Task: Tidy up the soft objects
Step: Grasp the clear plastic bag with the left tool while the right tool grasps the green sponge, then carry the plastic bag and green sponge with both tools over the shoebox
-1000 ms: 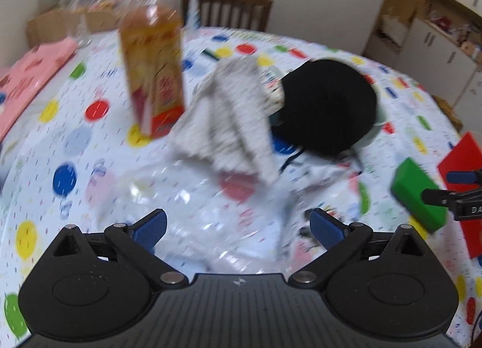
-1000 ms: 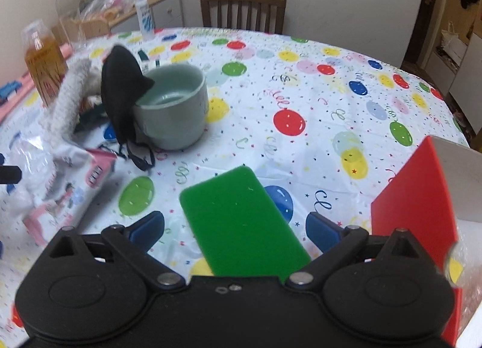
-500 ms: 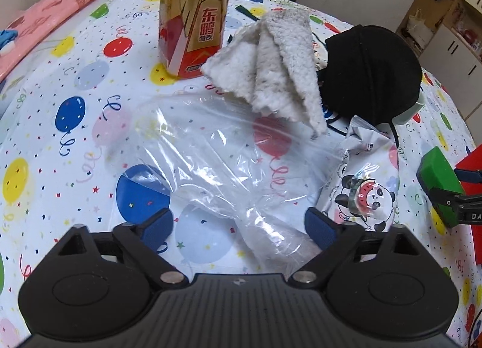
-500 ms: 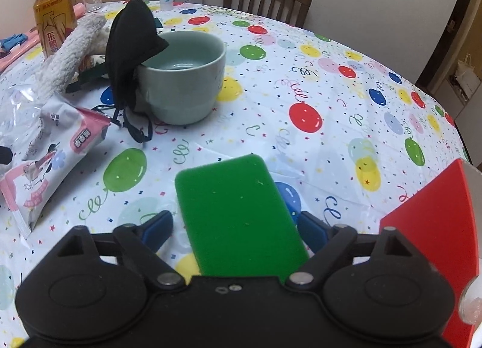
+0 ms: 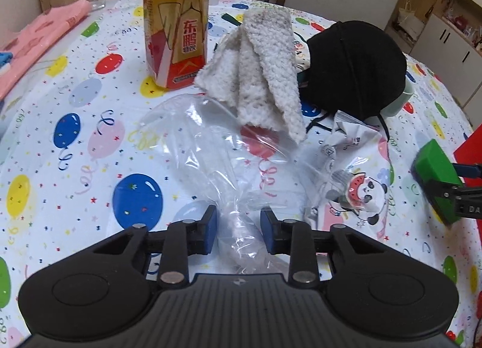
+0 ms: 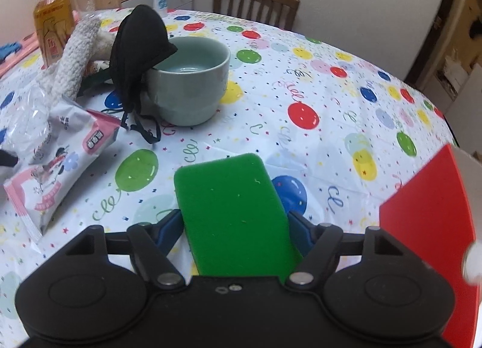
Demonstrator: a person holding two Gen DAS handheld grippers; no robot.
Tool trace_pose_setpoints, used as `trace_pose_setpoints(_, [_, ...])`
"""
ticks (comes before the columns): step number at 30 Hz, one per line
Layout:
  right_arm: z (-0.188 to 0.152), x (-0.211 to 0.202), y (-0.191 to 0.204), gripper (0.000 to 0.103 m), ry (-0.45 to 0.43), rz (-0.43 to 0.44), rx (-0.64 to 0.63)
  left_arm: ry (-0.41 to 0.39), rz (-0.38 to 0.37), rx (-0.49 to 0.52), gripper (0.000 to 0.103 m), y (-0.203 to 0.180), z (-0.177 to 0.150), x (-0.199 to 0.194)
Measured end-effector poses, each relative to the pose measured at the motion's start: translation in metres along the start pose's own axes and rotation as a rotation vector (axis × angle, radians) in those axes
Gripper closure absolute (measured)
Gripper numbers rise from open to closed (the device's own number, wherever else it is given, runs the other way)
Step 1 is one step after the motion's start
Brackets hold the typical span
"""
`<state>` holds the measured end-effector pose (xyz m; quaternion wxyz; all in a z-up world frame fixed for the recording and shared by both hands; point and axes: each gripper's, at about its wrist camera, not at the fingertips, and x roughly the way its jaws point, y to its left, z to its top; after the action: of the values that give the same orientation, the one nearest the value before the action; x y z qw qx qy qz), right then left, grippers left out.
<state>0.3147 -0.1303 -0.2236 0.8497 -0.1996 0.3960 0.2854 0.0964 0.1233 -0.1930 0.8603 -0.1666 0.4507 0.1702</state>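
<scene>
Left hand-held gripper (image 5: 238,226), angled down, closing around plastic bag (image 5: 217,149).

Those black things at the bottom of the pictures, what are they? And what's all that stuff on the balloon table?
They are grippers, two-finger tongs a person holds, one per hand, each with a camera looking along its fingers. So each picture is one gripper's view. The left gripper has just been closing around a clear plastic bag. The right gripper has just been closing too, its fingers against a green sponge. On the tablecloth also lie a fluffy white cloth, a black mask leaning on a green bowl, a drink bottle and a wipes packet.
</scene>
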Motion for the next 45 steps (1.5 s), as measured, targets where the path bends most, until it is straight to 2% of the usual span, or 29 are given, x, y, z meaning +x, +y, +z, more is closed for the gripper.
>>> trace_pose_setpoints(4, [-0.003,-0.012,0.0,0.03,-0.003,0.023,0.085,-0.021,0.002,-0.018,0.076,0.004,-0.001,-0.005])
trace_pose_setpoints(7, [-0.006,-0.022,0.005,0.031,0.003,0.014,0.095,-0.048,0.001,-0.013,0.076,0.002,0.0,-0.015])
trace_pose_setpoints(18, [-0.011,-0.072,0.01,0.031,-0.043,0.075,0.186,-0.106,-0.029,-0.027,0.076,-0.001,0.0,-0.054])
trace_pose_setpoints(23, [-0.014,-0.094,0.01,0.031,-0.065,0.079,0.211,-0.143,-0.062,-0.018,0.076,-0.006,0.002,-0.078])
trace_pose_setpoints(33, [-0.017,-0.136,-0.009,0.031,-0.123,0.074,0.285,-0.212,-0.153,0.08,0.076,-0.045,0.011,-0.109])
trace_pose_setpoints(45, [-0.025,-0.165,-0.058,0.031,-0.162,-0.005,0.401,-0.19,-0.317,0.211,0.076,-0.117,0.028,-0.11])
